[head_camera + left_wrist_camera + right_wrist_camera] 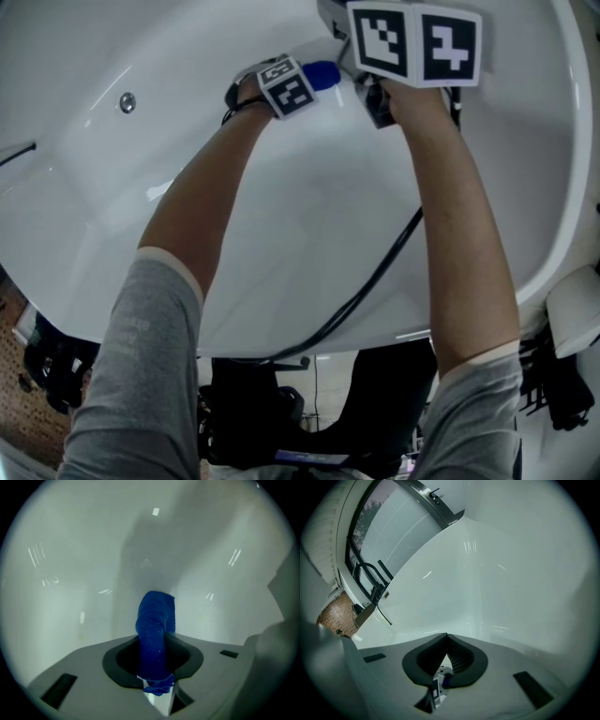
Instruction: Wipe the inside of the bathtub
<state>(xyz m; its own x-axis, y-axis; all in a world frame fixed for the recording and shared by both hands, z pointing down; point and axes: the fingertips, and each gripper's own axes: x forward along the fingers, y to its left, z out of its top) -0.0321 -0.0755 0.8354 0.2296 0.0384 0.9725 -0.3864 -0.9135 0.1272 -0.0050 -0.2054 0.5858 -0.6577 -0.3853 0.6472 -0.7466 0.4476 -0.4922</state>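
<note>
The smooth white bathtub [281,225] fills most of the head view, and the person's two bare forearms reach down into it. The left gripper [155,644] has its fingers closed on a rolled dark-blue terry cloth [156,616], which stands up out of the grip and touches, or nearly touches, the tub's inner wall; contact cannot be confirmed. From the head view only a short blue end of the cloth [322,74] shows beside the left gripper's marker cube [287,86], and the fingers themselves are hidden under that cube.

The right gripper [446,640] has its fingers shut tip to tip with nothing between them. It faces a bare stretch of the tub's wall, just beside the left gripper. Its large marker cube [413,42] hides most of its body in the head view. A black cable [375,277] trails from it back over the tub's rim. A small round chrome fitting [127,101] sits on the tub wall, well apart on the left.
</note>
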